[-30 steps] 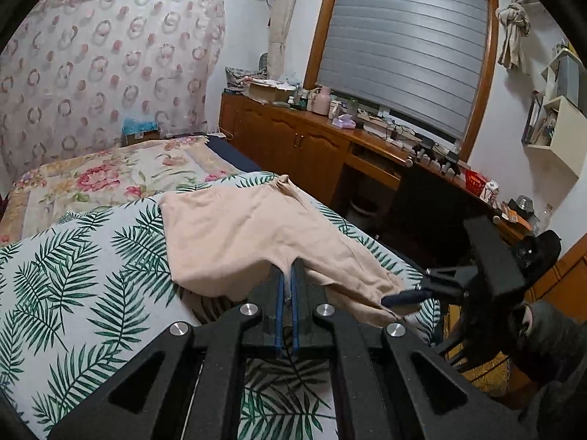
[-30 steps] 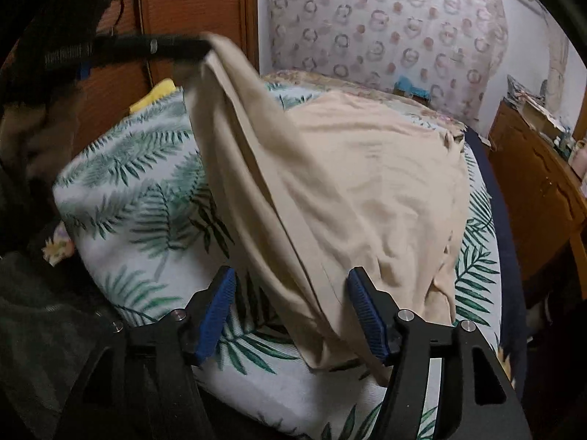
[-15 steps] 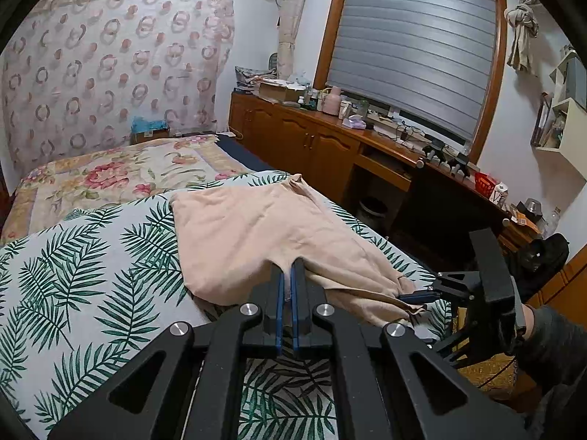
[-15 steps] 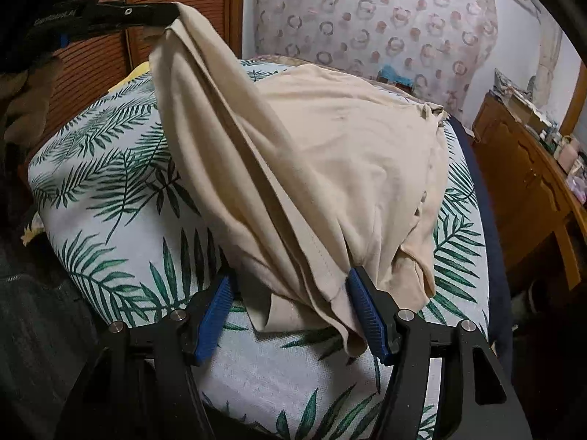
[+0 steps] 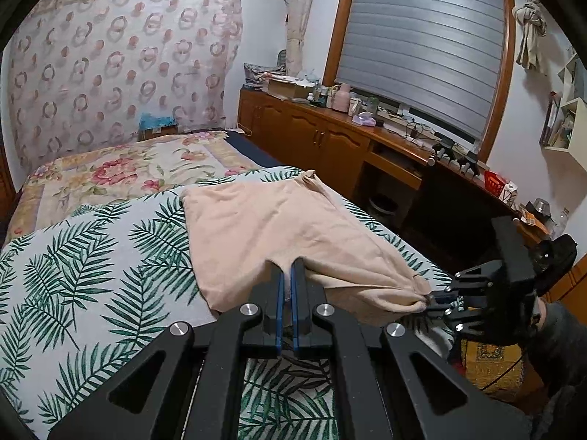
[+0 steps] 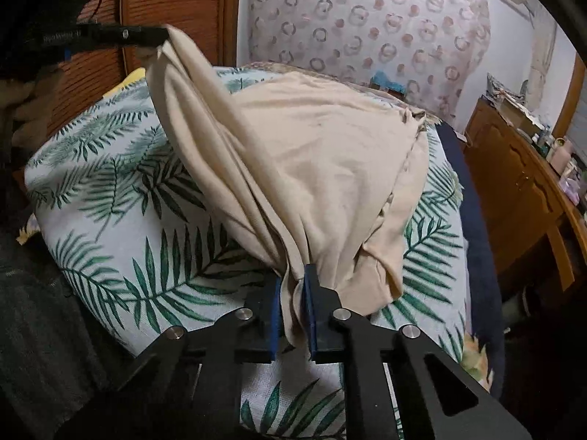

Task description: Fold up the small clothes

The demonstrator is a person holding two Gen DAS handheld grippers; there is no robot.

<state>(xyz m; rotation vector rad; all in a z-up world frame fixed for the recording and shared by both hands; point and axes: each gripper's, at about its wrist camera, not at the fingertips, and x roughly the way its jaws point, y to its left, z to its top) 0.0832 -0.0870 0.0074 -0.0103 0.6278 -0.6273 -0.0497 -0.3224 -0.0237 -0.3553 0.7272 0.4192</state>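
Left wrist view, left to right: a bed with a palm-leaf bedspread (image 5: 91, 256) carries a beige garment (image 5: 271, 227), lying partly flat toward the bed's right side. The left hand-held gripper (image 5: 287, 282) is clamped on the garment's near edge, its blue pads pressed together with only a thin strip of cloth between them. Further right, the right hand-held gripper (image 5: 431, 299) pinches the garment's near right corner, drawn to a point. Beyond the bed's right edge stands a wooden cabinet (image 5: 323, 139) under a shuttered window.

Right wrist view, left to right: the left hand-held gripper (image 6: 161, 36) holds its edge raised above the bedspread (image 6: 110, 190), so the garment (image 6: 330, 146) hangs as a taut ridge down to the right hand-held gripper (image 6: 293, 304), closed on a bunched wad of several layers.

Risks, as judged: the wad may hold more layers than intended, giving a crooked fold; the left grip is shallow and could slip under tension; the far edge looks rumpled and may crease when the cloth is laid over.
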